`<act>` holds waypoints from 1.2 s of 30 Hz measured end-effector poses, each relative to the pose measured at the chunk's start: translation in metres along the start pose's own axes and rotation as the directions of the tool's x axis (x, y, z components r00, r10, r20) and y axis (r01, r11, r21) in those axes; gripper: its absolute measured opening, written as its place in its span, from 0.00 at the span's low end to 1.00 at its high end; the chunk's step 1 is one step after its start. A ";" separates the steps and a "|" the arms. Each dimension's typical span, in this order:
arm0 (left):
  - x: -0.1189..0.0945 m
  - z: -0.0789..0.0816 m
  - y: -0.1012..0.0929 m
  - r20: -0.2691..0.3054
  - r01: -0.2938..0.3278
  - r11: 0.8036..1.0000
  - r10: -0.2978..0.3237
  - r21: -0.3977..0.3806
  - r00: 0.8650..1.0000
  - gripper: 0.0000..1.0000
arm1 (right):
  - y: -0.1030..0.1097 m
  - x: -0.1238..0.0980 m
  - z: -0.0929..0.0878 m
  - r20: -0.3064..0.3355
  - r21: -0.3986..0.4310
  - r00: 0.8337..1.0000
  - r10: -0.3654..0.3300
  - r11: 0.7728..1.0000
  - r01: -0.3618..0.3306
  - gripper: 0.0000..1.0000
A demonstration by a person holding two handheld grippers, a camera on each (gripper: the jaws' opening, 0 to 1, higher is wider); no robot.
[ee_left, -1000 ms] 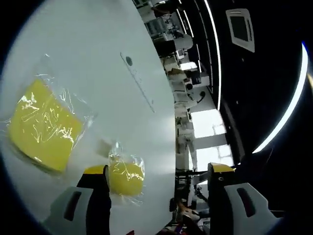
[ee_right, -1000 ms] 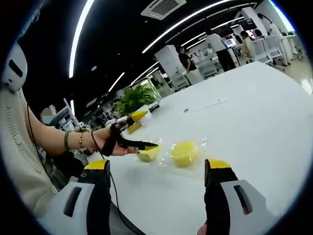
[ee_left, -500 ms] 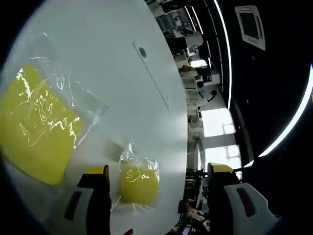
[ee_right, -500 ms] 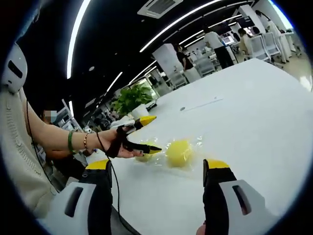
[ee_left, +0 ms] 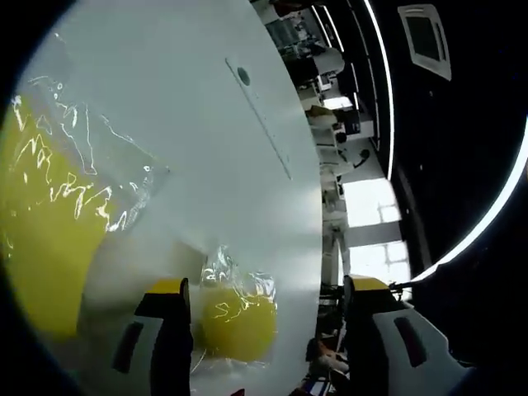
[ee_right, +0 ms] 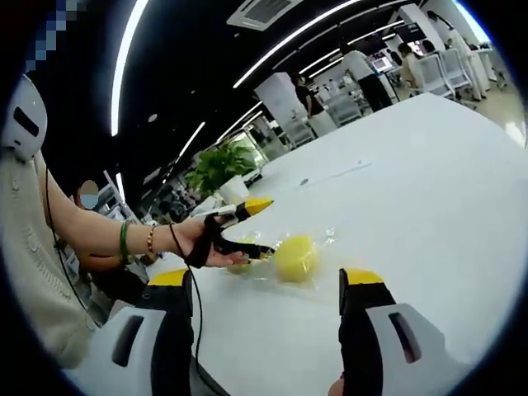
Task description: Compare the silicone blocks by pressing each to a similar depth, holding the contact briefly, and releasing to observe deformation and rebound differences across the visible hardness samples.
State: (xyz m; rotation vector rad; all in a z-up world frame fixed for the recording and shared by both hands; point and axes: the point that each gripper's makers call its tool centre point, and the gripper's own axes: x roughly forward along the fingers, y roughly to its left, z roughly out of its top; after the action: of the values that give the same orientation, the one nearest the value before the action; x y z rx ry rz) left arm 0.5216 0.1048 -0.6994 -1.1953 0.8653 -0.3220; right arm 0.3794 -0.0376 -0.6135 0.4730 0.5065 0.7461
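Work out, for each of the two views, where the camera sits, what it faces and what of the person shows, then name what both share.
Left gripper view: rides the left tool, rolled, facing the white table; no body part visible.
Right gripper view: rides the right tool, facing across the table toward the left tool; the person's hand, bracelets and sleeve show.
Shared: the small bagged yellow block and the table.

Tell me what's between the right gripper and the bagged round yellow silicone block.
Only bare white table lies between the right gripper and the bagged round yellow silicone block, as the right gripper view shows.
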 end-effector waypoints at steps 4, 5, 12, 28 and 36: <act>0.005 -0.004 -0.002 0.000 -0.002 1.000 0.002 -0.004 1.000 0.69 | -0.004 0.000 -0.001 -0.002 0.007 1.000 -0.001 1.000 0.001 0.66; 0.006 -0.005 -0.002 -0.007 -0.005 1.000 0.005 0.004 1.000 0.68 | -0.005 0.000 -0.002 -0.003 0.008 1.000 -0.001 1.000 0.001 0.66; 0.010 -0.003 0.011 -0.028 -0.074 0.995 0.076 0.061 0.997 0.52 | -0.011 0.000 -0.002 0.001 0.017 1.000 -0.002 1.000 0.002 0.65; 0.030 -0.009 0.031 -0.093 -0.153 0.985 0.160 0.073 0.983 0.17 | -0.022 -0.005 -0.009 0.006 0.038 1.000 -0.026 0.999 0.026 0.60; 0.036 -0.016 0.031 -0.133 -0.155 0.985 0.164 0.081 0.977 0.09 | -0.022 -0.005 -0.006 0.015 0.034 1.000 -0.022 0.999 0.022 0.61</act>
State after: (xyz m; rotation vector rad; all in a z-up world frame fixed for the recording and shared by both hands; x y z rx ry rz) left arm 0.5270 0.0828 -0.7443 -1.0401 1.0565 -0.3049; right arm 0.3843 -0.0539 -0.6294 0.5035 0.5100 0.7133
